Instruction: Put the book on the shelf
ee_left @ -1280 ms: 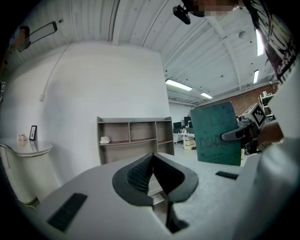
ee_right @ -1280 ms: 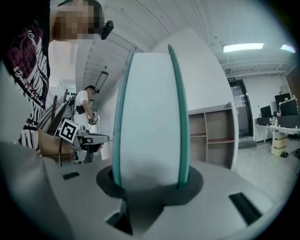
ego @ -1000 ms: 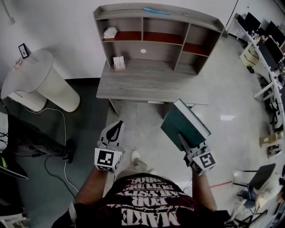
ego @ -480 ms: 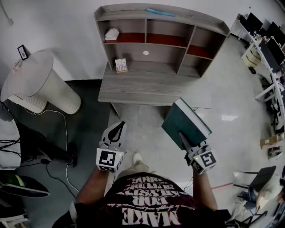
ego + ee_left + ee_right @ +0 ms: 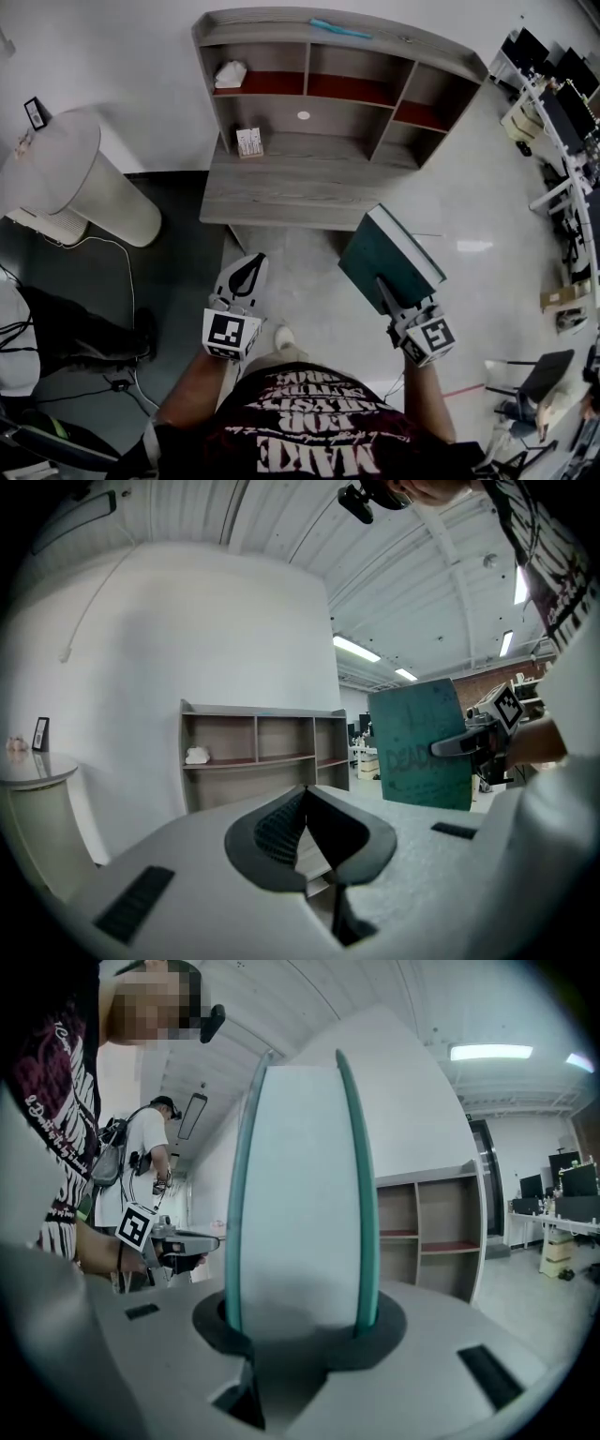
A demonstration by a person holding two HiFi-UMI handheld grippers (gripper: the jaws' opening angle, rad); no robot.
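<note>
Overhead, a grey wood worktop (image 5: 309,192) is seen against a white wall, with the shelf (image 5: 253,26) standing on its far half. Pale glossy floor (image 5: 487,216) lies to the right and near side; a dark mat (image 5: 178,253) lies to the left. A white rounded stand (image 5: 70,173) is placed on the left, a small frame (image 5: 35,112) on its top. Desks with monitors (image 5: 562,94) are noted at the far right.

Shelf compartments: the upper row is floored in red-brown. A white crumpled lump (image 5: 230,73) is kept in the upper left one. A thin teal strip (image 5: 339,29) is laid on the shelf's top board. A small white box (image 5: 248,142) is stood on the worktop at the left, just before the back panel.

The green book (image 5: 394,251) is gripped at its near edge by the right tool (image 5: 384,292), held in the air near the worktop's right front corner, apart from the shelf. The left tool (image 5: 246,270) is drawn narrow, tips meeting.
</note>
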